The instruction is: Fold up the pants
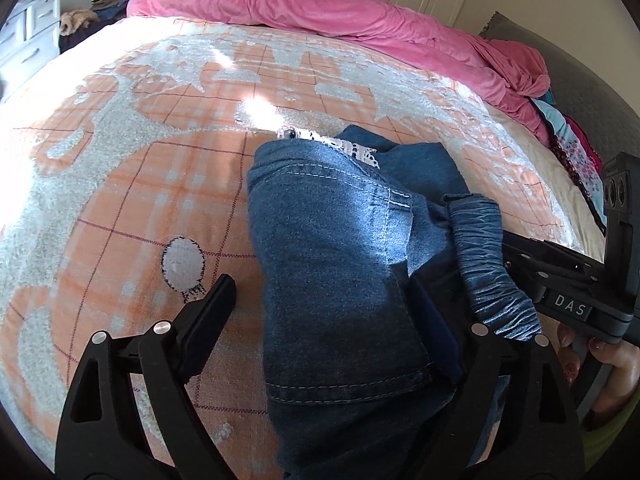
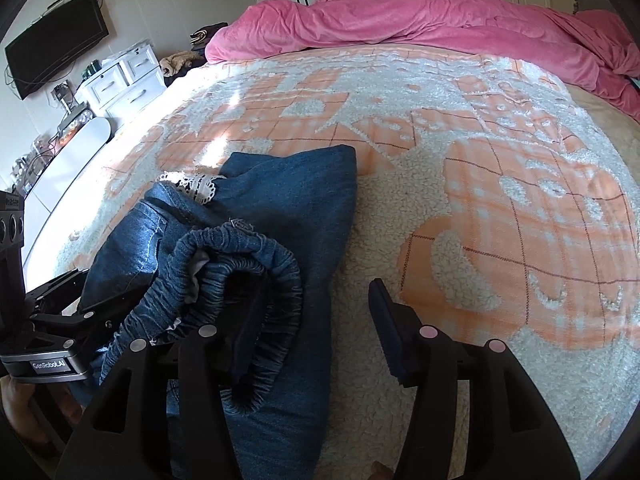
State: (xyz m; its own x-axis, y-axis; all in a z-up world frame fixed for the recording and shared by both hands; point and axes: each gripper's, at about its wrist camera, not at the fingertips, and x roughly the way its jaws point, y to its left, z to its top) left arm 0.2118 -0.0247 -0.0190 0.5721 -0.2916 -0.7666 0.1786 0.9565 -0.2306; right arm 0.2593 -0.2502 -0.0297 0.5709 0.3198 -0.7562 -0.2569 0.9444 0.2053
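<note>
Denim fills the near centre of the left wrist view: blue jeans with an elastic gathered waistband and white lace trim (image 1: 340, 264) lie bunched on the orange-and-white fleecy patterned blanket (image 1: 140, 184) that covers the bed. The black two-finger left gripper (image 1: 324, 312) has its jaws spread wide, one finger resting on the blanket left of the jeans, the other finger partly buried in the denim folds; the cloth lies across the gap, but the jaws do not close on it. At the right edge sits the black body of the right gripper (image 1: 560, 276), marked "DAS", touching the gathered waistband. A crumpled pink quilt (image 1: 320, 4) stretches along the far side of the bed.

From the right wrist view, the jeans (image 2: 296, 200) occupy the near left, lace trim at their far end, the gathered waistband looped over the left finger of the right gripper (image 2: 316, 328). Its jaws stand wide apart; the right finger hovers over bare blanket (image 2: 500, 200), gripping nothing. The left gripper (image 2: 60, 320) shows at the left edge, pressed against the denim. Far off lie the pink quilt (image 2: 440, 24), a white chest of drawers (image 2: 124, 76) and a black wall-mounted television (image 2: 56, 44).
</note>
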